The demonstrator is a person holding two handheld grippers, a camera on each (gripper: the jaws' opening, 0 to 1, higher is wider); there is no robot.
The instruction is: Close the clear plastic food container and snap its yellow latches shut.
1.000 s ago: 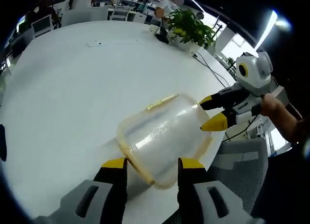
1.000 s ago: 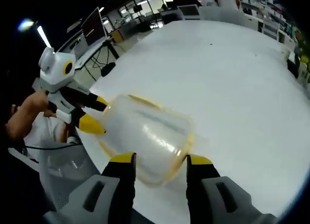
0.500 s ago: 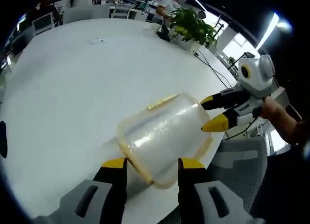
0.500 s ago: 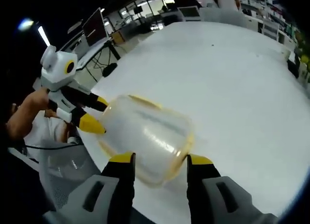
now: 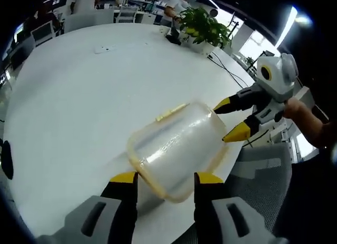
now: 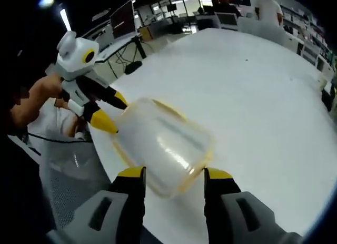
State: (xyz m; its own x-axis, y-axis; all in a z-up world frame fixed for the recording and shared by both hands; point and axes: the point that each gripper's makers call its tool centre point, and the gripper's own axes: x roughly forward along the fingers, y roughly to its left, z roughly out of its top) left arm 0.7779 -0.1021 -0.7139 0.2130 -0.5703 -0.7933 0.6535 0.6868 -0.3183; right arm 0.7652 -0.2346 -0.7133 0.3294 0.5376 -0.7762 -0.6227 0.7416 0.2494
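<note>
two tools bracket the clear container [image 5: 176, 149] near the counter [image 5: 79, 96] edge: your left tool [image 5: 166, 179] and right tool [image 6: 174, 174] gape, holding nothing; push unevenly and it may slide off.

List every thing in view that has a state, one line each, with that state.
clear plastic container: on the white table, lid on, between both grippers
yellow latch: sticks outward, apparently not snapped down
left gripper: open, jaws at one end of the container
right gripper: open, jaws at the opposite end
potted plant: upright at the table's far edge
</note>
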